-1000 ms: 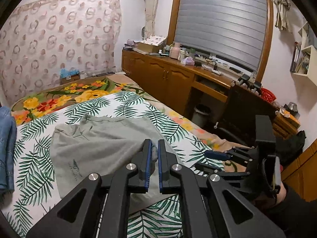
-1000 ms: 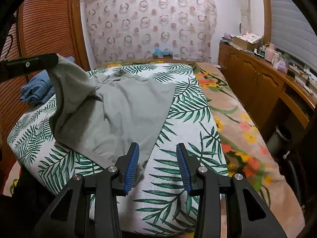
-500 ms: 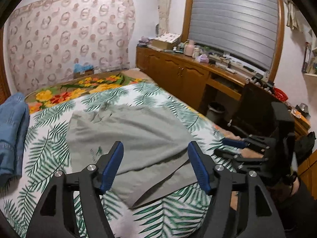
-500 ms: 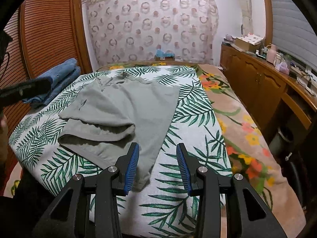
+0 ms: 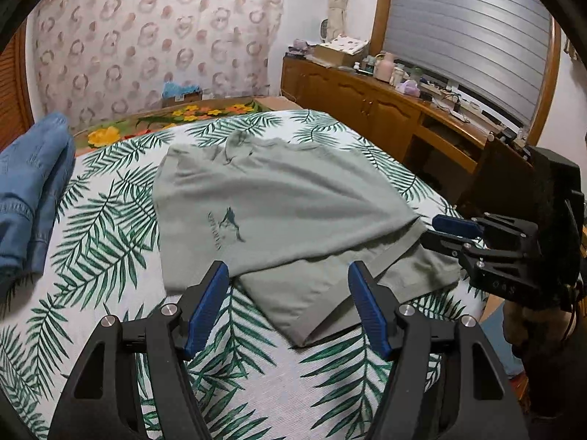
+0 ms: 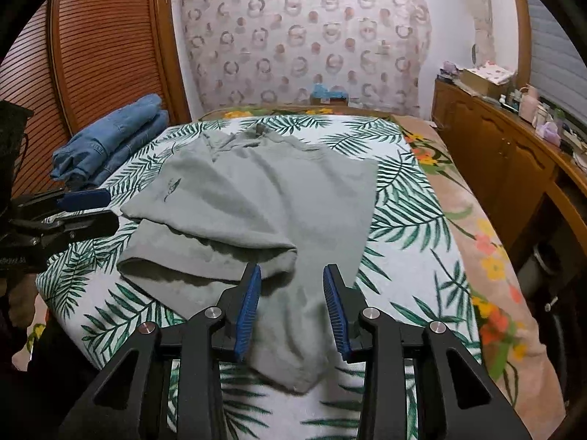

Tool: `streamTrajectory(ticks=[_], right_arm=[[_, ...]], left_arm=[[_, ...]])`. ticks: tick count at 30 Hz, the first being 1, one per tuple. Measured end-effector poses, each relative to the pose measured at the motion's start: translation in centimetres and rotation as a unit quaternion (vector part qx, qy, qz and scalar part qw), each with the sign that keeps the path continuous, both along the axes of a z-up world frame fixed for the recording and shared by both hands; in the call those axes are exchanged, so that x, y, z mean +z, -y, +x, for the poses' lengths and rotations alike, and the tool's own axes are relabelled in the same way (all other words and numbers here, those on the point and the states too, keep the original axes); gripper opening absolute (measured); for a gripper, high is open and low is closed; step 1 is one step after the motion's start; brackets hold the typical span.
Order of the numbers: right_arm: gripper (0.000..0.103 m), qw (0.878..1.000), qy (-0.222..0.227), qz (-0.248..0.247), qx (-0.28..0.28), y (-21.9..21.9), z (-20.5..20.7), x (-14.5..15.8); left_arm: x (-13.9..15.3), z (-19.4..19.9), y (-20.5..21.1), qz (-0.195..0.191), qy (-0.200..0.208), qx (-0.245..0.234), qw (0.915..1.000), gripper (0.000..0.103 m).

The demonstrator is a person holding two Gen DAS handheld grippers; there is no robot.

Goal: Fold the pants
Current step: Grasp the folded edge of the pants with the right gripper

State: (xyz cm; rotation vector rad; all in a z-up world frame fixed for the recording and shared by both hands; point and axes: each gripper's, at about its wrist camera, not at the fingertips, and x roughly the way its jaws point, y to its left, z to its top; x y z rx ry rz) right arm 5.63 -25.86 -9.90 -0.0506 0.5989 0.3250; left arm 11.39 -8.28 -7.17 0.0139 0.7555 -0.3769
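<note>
My left claw [image 5: 288,304] hangs released over the near edge of the bed [image 5: 110,220]; my right claw [image 6: 291,308] is closing, nothing pinched yet. The grey pants [image 5: 279,212] lie half-folded mid-bed, one leg end toward me. I judge them light, soft and floppy: best pinched at that leg's hem corners.

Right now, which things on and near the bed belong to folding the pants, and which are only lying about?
For the job:
- grey-green pants
- left gripper, open
- right gripper, jaws closing over the pants' edge

Lying about:
- folded jeans
- cabinet clutter
- blue box
</note>
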Motion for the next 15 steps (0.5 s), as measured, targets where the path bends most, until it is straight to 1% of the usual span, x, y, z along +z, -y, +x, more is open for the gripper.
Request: streamTrajectory(ticks=[6,12,14,15], right_arm=[[0.036,1.0,-0.015,-0.005,-0.002,-0.4,1.5,-0.3],[0.021,1.0,-0.016,-0.011,0.009,-1.4,1.6,0.0],[0.013,1.0,-0.011,-0.015,0.01,-1.8,1.4,0.2],[0.012,1.0,-0.009,-0.016,0.012,-1.8,1.3,0.2]], left_arm=[[-0.6,-0.2,-0.2,-0.002,-0.006,0.002,1.0,0.069],[-0.7,-0.3,-0.3,-0.004,-0.007,0.003,1.0,0.069],[-0.7,-0.3,-0.4,-0.004,-0.007,0.005,1.0,0.069],[-0.7,-0.2,-0.4,-0.004,-0.007,0.005,1.0,0.069]])
